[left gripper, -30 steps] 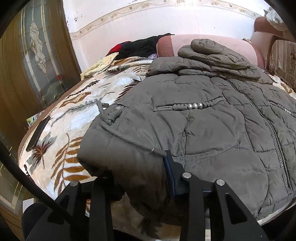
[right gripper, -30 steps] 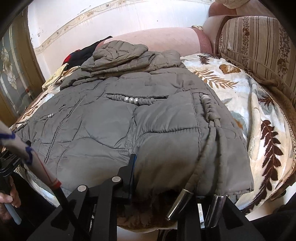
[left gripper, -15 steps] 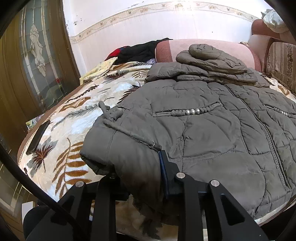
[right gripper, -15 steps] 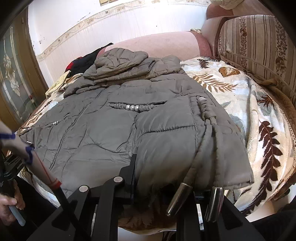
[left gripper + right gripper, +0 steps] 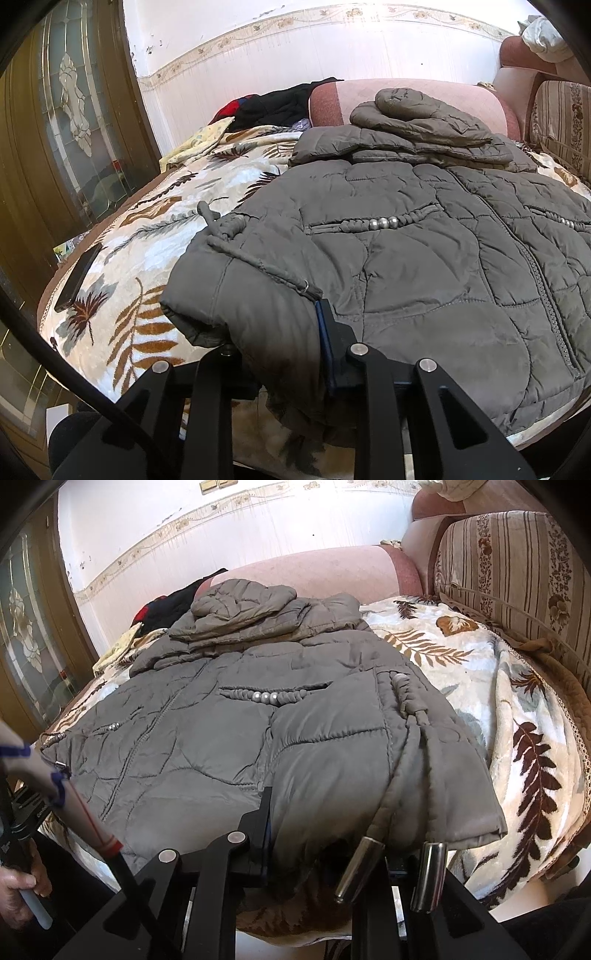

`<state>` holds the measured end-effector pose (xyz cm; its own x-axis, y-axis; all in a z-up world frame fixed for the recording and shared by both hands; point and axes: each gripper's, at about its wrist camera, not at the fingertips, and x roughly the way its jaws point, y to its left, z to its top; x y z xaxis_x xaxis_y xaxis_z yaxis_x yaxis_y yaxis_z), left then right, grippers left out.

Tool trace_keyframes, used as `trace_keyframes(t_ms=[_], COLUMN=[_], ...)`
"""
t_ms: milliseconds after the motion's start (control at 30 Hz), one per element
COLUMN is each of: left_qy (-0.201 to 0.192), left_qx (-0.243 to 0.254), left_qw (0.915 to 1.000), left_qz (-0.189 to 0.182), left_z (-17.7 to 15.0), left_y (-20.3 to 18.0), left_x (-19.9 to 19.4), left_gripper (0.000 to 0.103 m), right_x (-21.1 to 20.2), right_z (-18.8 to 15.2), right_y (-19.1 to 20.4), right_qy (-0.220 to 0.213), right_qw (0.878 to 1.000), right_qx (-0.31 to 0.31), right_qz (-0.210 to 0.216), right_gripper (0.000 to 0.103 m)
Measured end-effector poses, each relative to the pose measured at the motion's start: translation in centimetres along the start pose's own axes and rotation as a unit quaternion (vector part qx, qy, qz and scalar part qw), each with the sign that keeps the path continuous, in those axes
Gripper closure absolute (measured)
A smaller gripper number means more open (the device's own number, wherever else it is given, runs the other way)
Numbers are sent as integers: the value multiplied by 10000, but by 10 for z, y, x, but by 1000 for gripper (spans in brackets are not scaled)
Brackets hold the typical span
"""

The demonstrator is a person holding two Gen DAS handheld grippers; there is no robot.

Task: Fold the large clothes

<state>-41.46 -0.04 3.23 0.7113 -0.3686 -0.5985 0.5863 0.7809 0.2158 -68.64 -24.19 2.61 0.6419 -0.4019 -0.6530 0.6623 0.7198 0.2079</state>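
A large grey quilted jacket lies spread on the bed, its sleeves and hood folded in at the far end. It also shows in the right wrist view. My left gripper is shut on the jacket's near left hem corner and holds it lifted. My right gripper is shut on the near right hem corner; two metal cord ends hang in front of its right finger. The fabric hides part of the fingers in both views.
The bed has a leaf-print blanket and a pink bolster at the far end. Dark clothes lie at the far left. A black phone lies near the left edge. A striped cushion stands at the right. A wooden glass door is at the left.
Both grippers have lifted the near hem and drawn back a little. The hem corners now bunch higher over the fingers.
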Motion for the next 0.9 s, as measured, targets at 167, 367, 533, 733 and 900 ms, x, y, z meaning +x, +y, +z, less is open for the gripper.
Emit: trace_keyframes(t_ms=[167, 367, 533, 733, 900], left_qy=[133, -6, -226, -364, -365], left_qx=[-44, -88, 47, 97, 94], left_qw=[9999, 9999, 9997, 9993, 9993], left_qz=[73, 53, 37, -18, -41], left_z=[-2, 1, 2, 5, 7], left_y=[0, 0, -1, 1, 3], left_x=[6, 0, -9, -17, -19], left_gripper=[69, 80, 84, 84, 84], right_x=[2, -3, -14, -24, -27], right_z=[2, 3, 6, 9, 10], right_y=[2, 3, 5, 7, 6], right_qy=[38, -52, -220, -349, -368], right_qw=[10000, 9999, 9995, 9991, 9991], right_qx=[-34, -118, -215, -222, -200], right_qz=[-66, -70, -82, -68, -62], right_gripper=[82, 82, 83, 83, 83])
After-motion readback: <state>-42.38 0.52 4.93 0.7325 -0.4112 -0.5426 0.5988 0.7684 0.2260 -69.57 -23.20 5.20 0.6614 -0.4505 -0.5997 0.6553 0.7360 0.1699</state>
